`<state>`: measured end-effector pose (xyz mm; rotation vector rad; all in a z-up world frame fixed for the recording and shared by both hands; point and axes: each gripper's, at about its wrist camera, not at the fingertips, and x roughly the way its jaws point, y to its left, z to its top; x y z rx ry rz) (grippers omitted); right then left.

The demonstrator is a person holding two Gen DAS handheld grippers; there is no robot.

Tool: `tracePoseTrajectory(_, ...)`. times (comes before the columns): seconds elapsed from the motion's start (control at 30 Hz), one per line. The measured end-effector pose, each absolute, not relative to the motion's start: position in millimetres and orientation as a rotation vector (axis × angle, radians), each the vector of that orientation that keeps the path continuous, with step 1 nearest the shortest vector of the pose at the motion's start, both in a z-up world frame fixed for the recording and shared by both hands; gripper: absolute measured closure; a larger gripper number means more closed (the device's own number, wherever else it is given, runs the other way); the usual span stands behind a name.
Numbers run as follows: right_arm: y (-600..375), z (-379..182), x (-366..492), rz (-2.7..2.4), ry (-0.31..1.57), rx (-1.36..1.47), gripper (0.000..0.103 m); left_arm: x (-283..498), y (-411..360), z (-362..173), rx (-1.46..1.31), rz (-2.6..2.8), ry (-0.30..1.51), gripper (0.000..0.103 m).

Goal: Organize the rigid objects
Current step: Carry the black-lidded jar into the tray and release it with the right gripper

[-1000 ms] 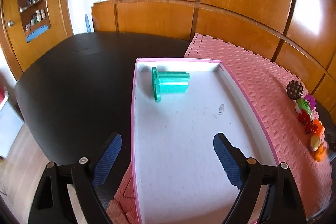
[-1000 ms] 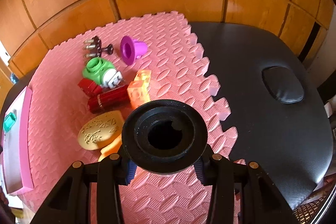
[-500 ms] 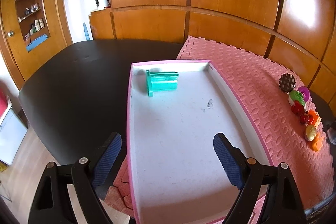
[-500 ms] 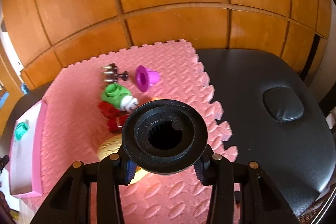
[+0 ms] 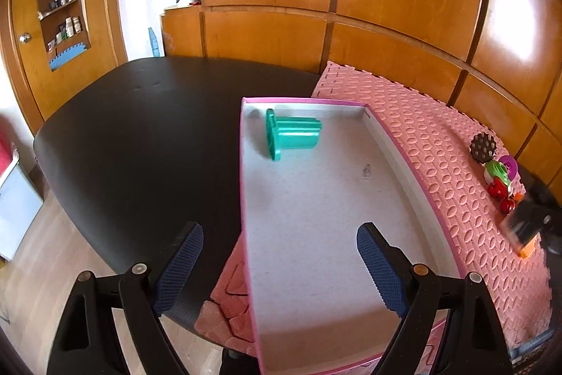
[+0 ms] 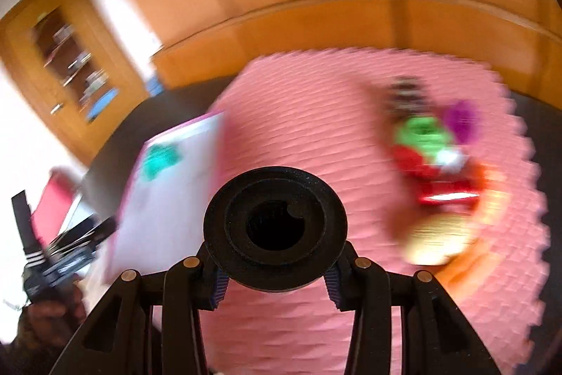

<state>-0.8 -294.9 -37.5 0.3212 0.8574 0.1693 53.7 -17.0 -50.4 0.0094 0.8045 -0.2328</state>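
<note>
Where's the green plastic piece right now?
In the left wrist view the green plastic piece lies on its side in the far left corner of the pink-rimmed tray, ahead of the open left gripper.

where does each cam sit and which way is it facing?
Left wrist: on the open left gripper, facing along the pink-rimmed tray with the teal part; own fingers show.
Right wrist: on the right gripper clamping a black ring, motion-blurred, facing the pink mat.
Shared: tray, teal part, toy pile.
</note>
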Motion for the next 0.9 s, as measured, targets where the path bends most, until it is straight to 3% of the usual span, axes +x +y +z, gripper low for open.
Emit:
tracePoseTrajectory(0.4,-157,-83,108,0.443,1.142,0.183,0.059,61,39,-52,-0.101,-0.133,0.805,0.013)
tracePoseTrajectory(0.8,-112,-98,172,0.373,1.147,0.175,0.058,62,60,-64,-0.142,-0.101,0.832,0.013)
tracePoseTrajectory(0.9,-114,-98,170,0.367,1.146,0.202,0.047,63,62,-65,-0.150,-0.096,0.833,0.013)
